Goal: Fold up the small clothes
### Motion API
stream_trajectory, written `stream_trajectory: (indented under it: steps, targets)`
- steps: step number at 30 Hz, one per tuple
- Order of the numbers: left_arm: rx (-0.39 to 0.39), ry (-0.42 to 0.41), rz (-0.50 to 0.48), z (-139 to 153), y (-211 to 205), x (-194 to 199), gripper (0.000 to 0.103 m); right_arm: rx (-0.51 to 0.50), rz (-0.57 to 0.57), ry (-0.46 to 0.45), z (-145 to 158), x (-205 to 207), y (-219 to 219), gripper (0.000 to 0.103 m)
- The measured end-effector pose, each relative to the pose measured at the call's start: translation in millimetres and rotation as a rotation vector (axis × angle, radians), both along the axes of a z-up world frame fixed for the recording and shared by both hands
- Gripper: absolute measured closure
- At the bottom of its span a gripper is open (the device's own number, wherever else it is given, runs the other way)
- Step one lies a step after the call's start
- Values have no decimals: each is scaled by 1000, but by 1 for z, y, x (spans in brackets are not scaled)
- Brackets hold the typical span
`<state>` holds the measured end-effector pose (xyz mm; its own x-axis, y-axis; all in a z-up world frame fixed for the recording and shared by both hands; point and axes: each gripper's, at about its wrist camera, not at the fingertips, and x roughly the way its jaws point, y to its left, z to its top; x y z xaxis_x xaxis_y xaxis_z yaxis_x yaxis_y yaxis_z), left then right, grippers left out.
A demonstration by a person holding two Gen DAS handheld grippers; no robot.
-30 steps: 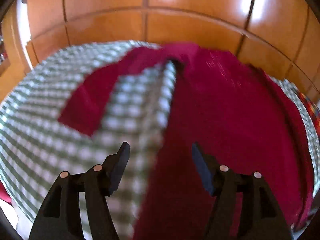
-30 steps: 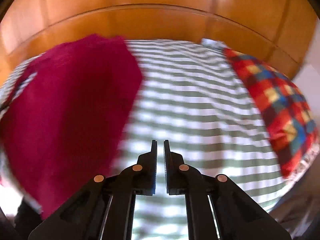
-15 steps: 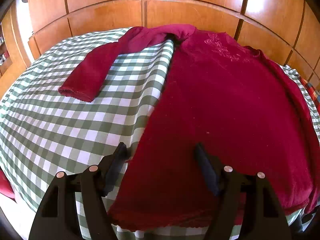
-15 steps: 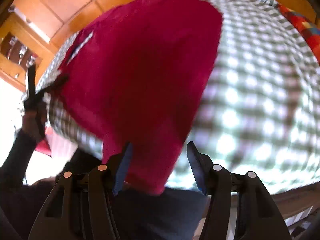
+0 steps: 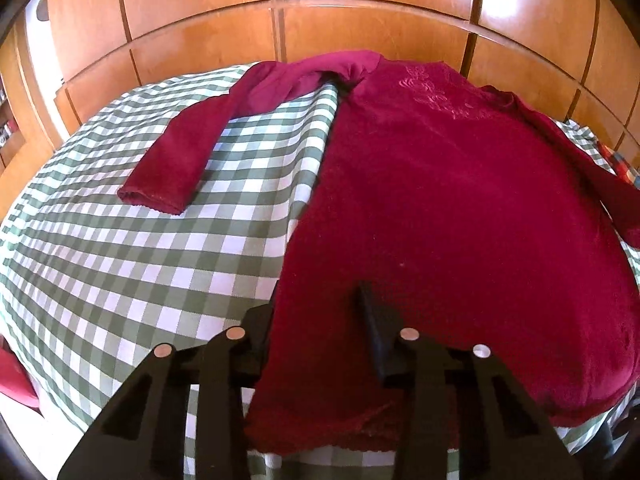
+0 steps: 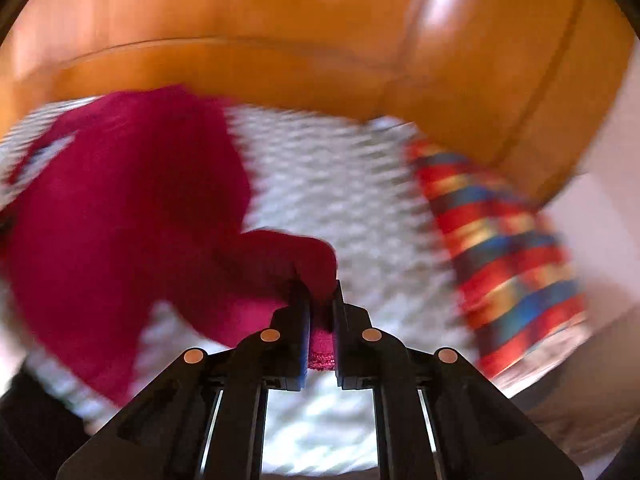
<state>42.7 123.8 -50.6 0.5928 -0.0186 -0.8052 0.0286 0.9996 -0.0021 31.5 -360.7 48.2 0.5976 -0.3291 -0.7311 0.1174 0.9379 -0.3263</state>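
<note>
A dark red long-sleeved top [image 5: 452,208] lies flat on a green and white checked cloth [image 5: 132,264]. Its left sleeve [image 5: 192,152] stretches out to the left. My left gripper [image 5: 316,312] is open, its fingers straddling the top's left bottom edge near the hem. In the blurred right wrist view the same top [image 6: 120,216] lies at the left. My right gripper [image 6: 320,300] is shut on the cuff of the right sleeve [image 6: 296,264] and holds it lifted over the cloth [image 6: 344,184].
A wooden panelled wall [image 5: 280,40] stands behind the surface. A red, blue and yellow checked cushion [image 6: 504,256] lies at the right. The front edge of the surface runs just below the hem [image 5: 320,446]. A red item [image 5: 16,380] shows at the lower left.
My right gripper has swung back over the cloth and closed on the right sleeve's cuff, lifting it. My left gripper has moved in so that its fingers straddle the top's left bottom edge.
</note>
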Motion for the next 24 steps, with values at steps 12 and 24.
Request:
stream_trajectory:
  steps: [12, 24]
  targets:
    - [-3, -48, 93, 13, 31, -16, 38, 169, -291, -14, -41, 99, -88, 25]
    - [-130, 13, 75, -8, 32, -17, 60, 676, 122, 218, -101, -23, 62, 28]
